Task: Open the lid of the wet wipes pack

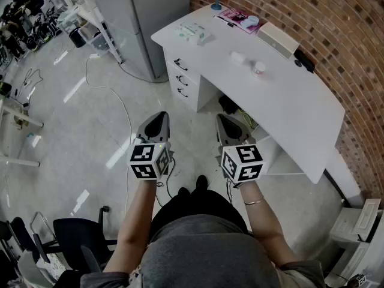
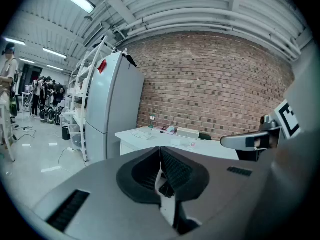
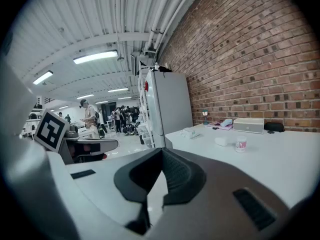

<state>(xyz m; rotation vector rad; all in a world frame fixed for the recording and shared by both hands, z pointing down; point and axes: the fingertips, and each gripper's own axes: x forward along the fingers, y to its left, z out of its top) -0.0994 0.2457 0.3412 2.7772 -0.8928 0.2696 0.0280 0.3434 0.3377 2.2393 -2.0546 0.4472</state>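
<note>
The left tongs (image 1: 158, 117) and right tongs (image 1: 226, 120) are pressed together, empty. A push could slide the wet wipes pack (image 1: 193, 32) off the corner of the bench (image 1: 282, 95).

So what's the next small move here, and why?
Probably step toward the desk and the wet wipes pack at its far corner: the left gripper and right gripper are shut, empty, and well short of it.

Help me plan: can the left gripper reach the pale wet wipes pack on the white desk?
Probably not yet: the left gripper hangs over floor, short of the pale wipes pack; nothing blocks it.
</note>
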